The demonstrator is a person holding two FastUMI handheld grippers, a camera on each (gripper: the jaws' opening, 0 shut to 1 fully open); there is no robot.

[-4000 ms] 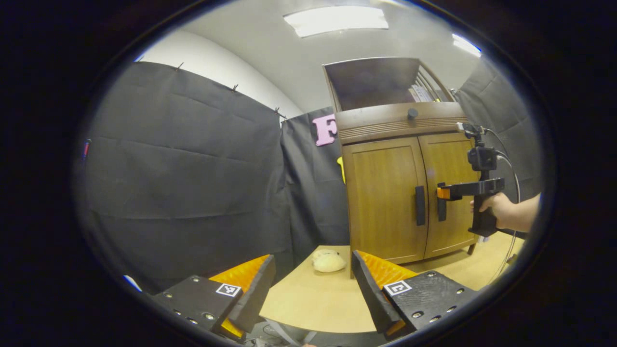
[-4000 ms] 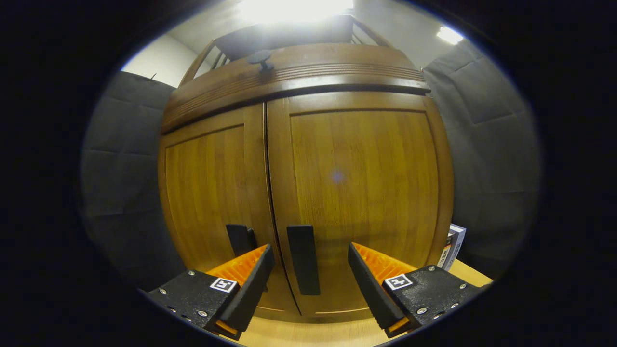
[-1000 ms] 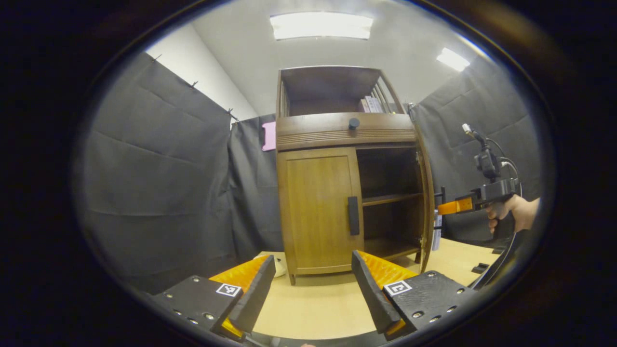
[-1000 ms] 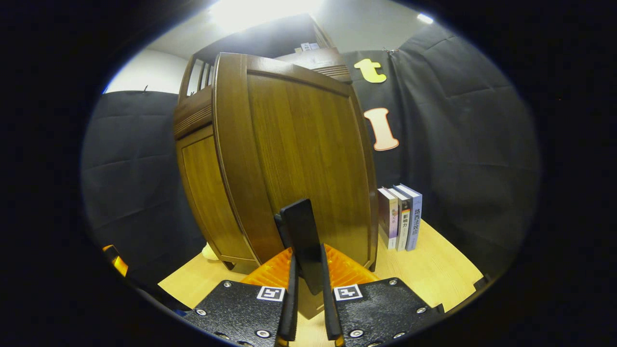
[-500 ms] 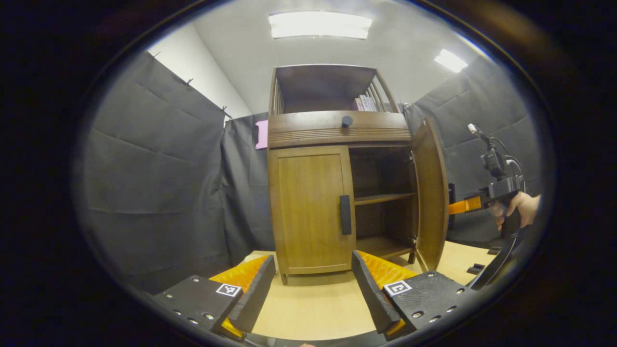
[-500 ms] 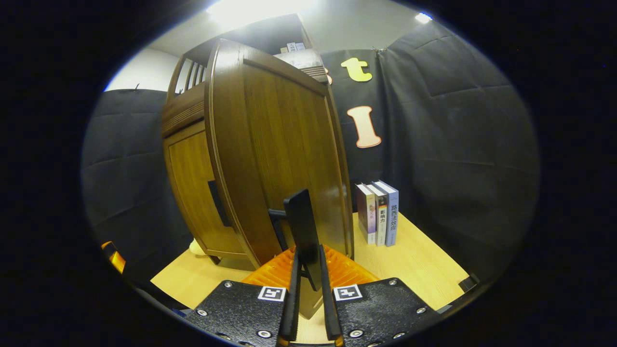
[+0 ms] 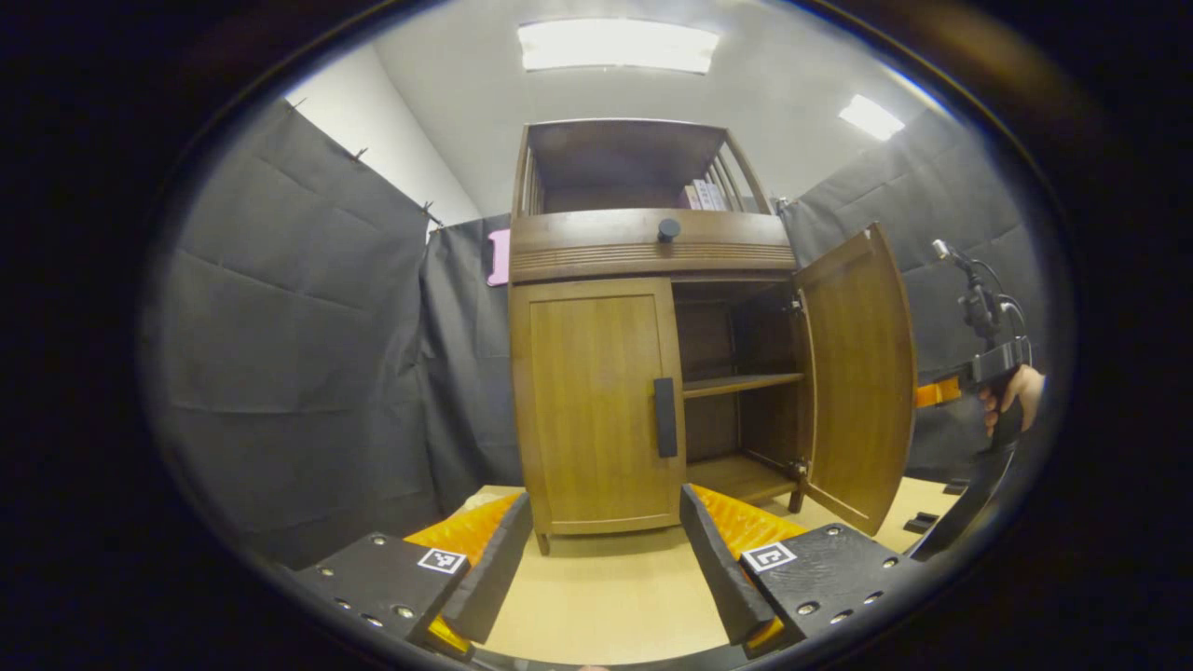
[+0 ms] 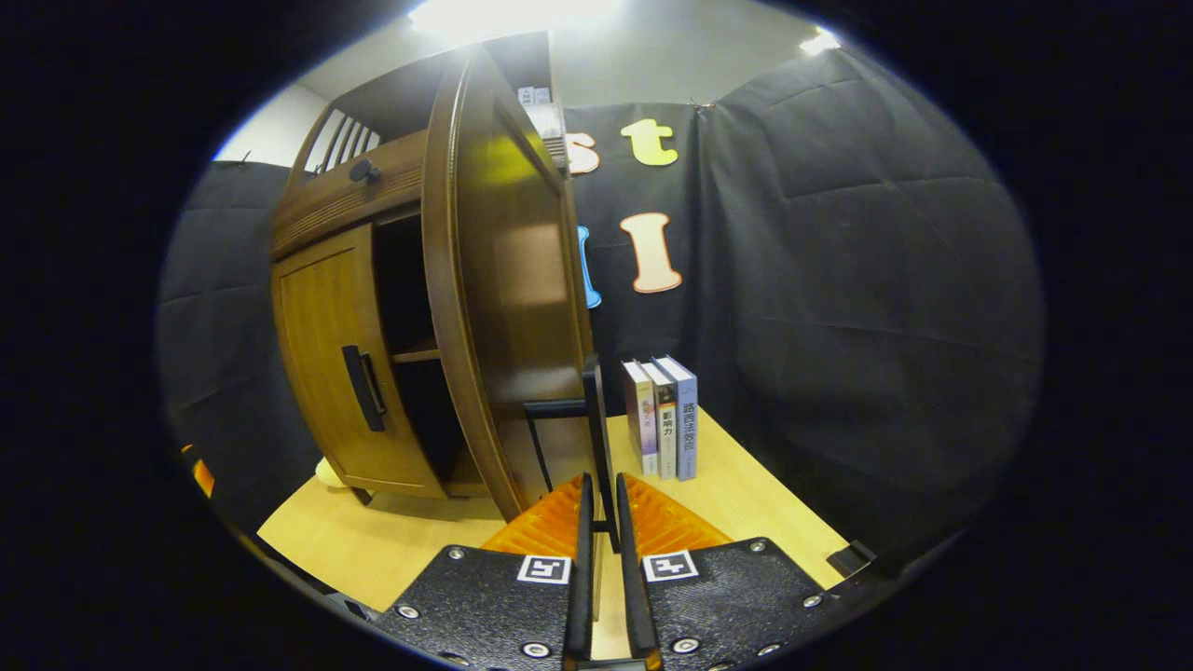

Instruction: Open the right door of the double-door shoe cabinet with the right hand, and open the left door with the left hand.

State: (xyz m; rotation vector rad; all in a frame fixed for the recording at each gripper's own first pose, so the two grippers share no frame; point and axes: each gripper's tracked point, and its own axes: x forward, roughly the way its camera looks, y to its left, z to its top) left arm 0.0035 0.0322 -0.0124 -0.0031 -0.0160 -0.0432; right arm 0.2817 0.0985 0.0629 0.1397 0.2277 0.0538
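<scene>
The wooden shoe cabinet [image 7: 643, 252] stands on a light wooden table [image 7: 596, 596]. Its right door [image 7: 862, 373] is swung wide open, showing dark shelves [image 7: 741, 382] inside. The left door [image 7: 601, 410] is closed, with its black handle [image 7: 664, 417] by the middle edge. My left gripper [image 7: 601, 550] is open, low in front of the left door and apart from it. In the right gripper view, my right gripper [image 8: 601, 531] is shut on the right door's black handle [image 8: 596, 419], with the open door [image 8: 508, 280] edge-on before it. That gripper and the hand [image 7: 1011, 391] holding it show past the open door.
Three books [image 8: 662, 419] stand upright on the table against the black cloth wall, right of the open door. More books [image 7: 701, 196] sit on the cabinet's top shelf. A black knob [image 7: 668, 228] is on the drawer above the doors. A pale soft object [image 8: 328, 473] lies by the cabinet's left foot.
The right door, closed four seconds ago, has swung open and has widened over the last second with my right gripper shut on its handle. My left gripper has turned to face the cabinet.
</scene>
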